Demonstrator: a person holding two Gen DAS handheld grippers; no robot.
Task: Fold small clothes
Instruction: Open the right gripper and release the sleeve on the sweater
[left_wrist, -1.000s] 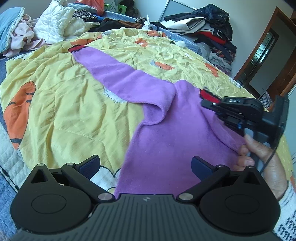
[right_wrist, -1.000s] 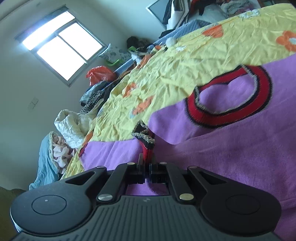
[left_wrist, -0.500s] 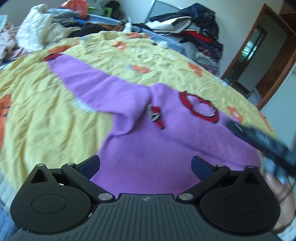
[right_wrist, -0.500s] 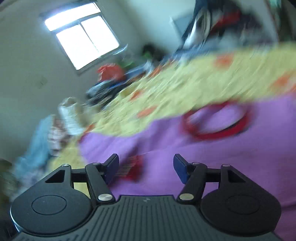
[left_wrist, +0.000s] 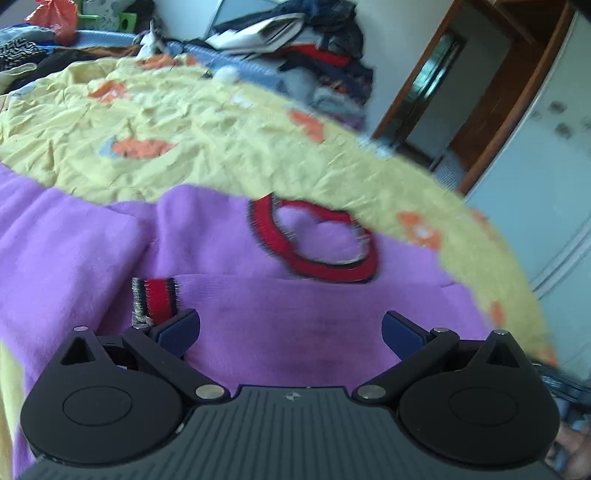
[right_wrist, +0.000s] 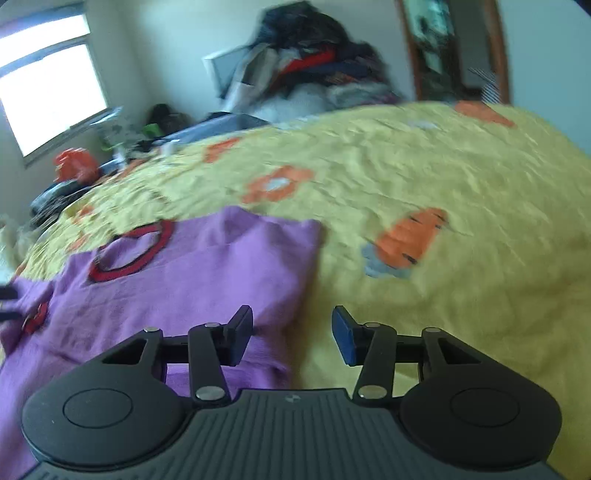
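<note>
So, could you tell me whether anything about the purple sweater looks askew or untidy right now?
One sleeve is folded across the purple sweater, its striped cuff lying on the body. Near the red collar the shoulder edge is rumpled, not flat.

Sweater (left_wrist: 295, 325): purple, plain knit; neckband (left_wrist: 314, 240) red with dark edging; cuff (left_wrist: 157, 301) striped red, black and grey-speckled. Bedspread (right_wrist: 424, 166): yellow, scattered orange flowers with grey-blue centres. Claw pads (right_wrist: 341, 339): dark blue on black linkage. Bag (right_wrist: 74, 166) by window: orange-red. Door frame (left_wrist: 417, 77): brown.
</note>
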